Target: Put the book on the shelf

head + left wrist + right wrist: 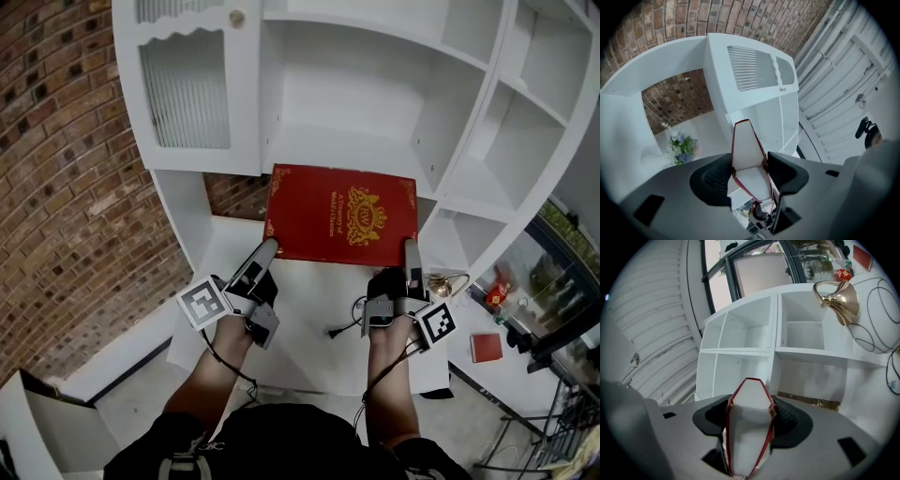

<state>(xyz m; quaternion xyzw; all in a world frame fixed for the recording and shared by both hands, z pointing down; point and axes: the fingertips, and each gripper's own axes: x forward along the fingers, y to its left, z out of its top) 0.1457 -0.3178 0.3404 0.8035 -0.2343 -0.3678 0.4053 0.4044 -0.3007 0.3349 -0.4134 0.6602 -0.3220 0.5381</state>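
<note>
A thick red book (341, 214) with a gold crest on its cover is held flat in front of the white shelf unit (370, 80), its far edge at the lip of a wide open compartment. My left gripper (265, 247) is shut on the book's near left corner; the left gripper view has the white page block (747, 161) clamped between the dark pads. My right gripper (410, 248) is shut on the near right corner, and the right gripper view shows the red-edged book (747, 427) filling the gap between its jaws.
A cabinet door (185, 86) with ribbed glass stands left of the open compartment. Smaller cubbies (525, 122) lie to the right. A brass horn-shaped ornament (448, 279) and a black cable (342, 328) rest on the white counter below. A flower bunch (682, 146) sits on the counter.
</note>
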